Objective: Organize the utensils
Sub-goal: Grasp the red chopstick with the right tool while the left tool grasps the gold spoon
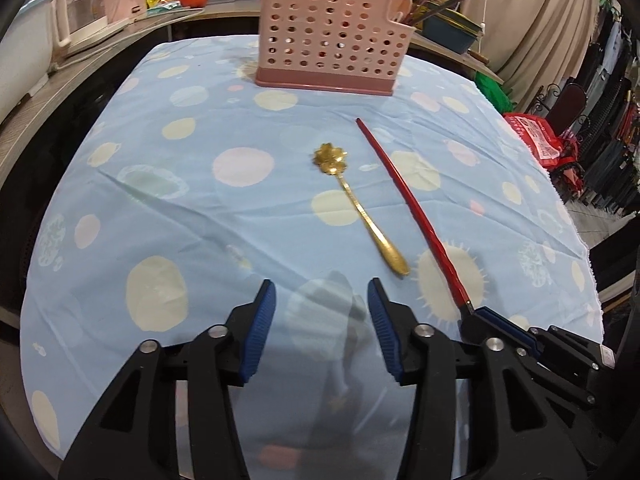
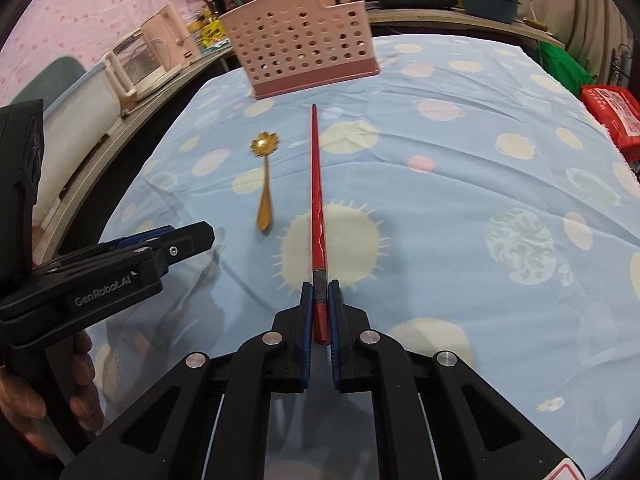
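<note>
So my right gripper [image 2: 320, 292] is clamped down on the thick end of the red chopstick [image 2: 317, 184], blue pads squeezing it from both sides. The rest of the stick runs straight out ahead of the jaws, over the blue spotted tablecloth [image 2: 460, 208], with its thin tip pointing at the pink holder [image 2: 300, 44] and stopping a little short of its base. From this angle I honestly can't tell if the far end is resting on the cloth or just clear of it.

My left gripper [image 1: 322, 300] has its jaws standing about half apart with nothing between them, just bare cloth and its own shadow below. In the right wrist view you can see it off to the side of the holder-facing line, with my fingers [image 2: 86, 396] wrapped around its handle.

The gold spoon [image 1: 360, 210] lies flat on the cloth, on the near side of the pink holder, flower-shaped bowl toward the holder and handle toward me. It sits just beside the chopstick, not touching it, and its handle end is close in front of my left gripper's tips.

The pink holder stands upright at the far edge of the cloth, perforated wall facing me. Behind the holder there's a counter with a white kettle [image 2: 156, 56] and some pots.
</note>
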{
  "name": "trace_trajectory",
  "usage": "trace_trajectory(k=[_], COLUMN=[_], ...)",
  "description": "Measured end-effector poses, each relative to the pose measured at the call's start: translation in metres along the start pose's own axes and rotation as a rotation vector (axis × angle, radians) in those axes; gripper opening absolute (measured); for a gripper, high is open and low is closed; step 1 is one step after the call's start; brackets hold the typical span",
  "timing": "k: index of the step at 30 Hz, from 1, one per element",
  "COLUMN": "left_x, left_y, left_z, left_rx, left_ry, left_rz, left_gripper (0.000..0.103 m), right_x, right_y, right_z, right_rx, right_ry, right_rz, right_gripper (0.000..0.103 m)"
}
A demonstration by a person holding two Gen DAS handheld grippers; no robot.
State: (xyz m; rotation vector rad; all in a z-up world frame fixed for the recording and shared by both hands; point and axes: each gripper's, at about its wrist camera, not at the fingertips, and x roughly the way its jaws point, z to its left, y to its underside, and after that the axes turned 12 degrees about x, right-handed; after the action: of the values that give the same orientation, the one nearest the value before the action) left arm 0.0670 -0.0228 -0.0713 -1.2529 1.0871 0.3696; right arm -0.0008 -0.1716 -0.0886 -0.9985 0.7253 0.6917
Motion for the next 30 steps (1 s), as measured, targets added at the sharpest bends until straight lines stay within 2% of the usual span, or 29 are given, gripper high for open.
trace_trajectory(k=[6,10,12,14,17,20,24,30], left_x=[0.011,0.028,0.033,0.033,0.031,0.028,0.023,0.012], left_y=[-0.020,-0.027,-0.025,-0.022,-0.019,-0.015,-0.011,-0.007], left_z=[-0.018,-0.029,-0.029,-0.030,-0.024,-0.018,-0.011,-0.003], left_rx=[0.024,0.048,0.051,0.067,0.059,0.049,0.024,-0.002], left_ry=[0.024,0.014,0.008,-0.015,-0.009,-0.002,0.026,0.029], left_rz=[-0.016,0.003,0.017,0.013,0.012,0.011,0.010,-0.006], left_gripper=[0.053,0.052,0.048,0.038,0.022,0.011,0.010,0.010], right_x=[-0.002,0.001,0.002,0.003,0.003,0.003,0.002,-0.002], right_y=[-0.009,-0.010,-0.010,-0.010,-0.010,-0.010,-0.009,-0.008], right_z=[-0.012,-0.013,-0.012,-0.011,-0.011,-0.011,-0.010,-0.008], right_rx=[0.037,0.042,0.040,0.040,0.040,0.039,0.038,0.037], right_ry=[0.011,0.007,0.004,0.000,-0.004,-0.006,-0.007,-0.010], right_rz=[-0.017,-0.012,-0.009,-0.007,-0.006,-0.006,-0.007,-0.013], right_gripper=[0.007,0.007,0.007,0.007,0.007,0.007,0.007,0.007])
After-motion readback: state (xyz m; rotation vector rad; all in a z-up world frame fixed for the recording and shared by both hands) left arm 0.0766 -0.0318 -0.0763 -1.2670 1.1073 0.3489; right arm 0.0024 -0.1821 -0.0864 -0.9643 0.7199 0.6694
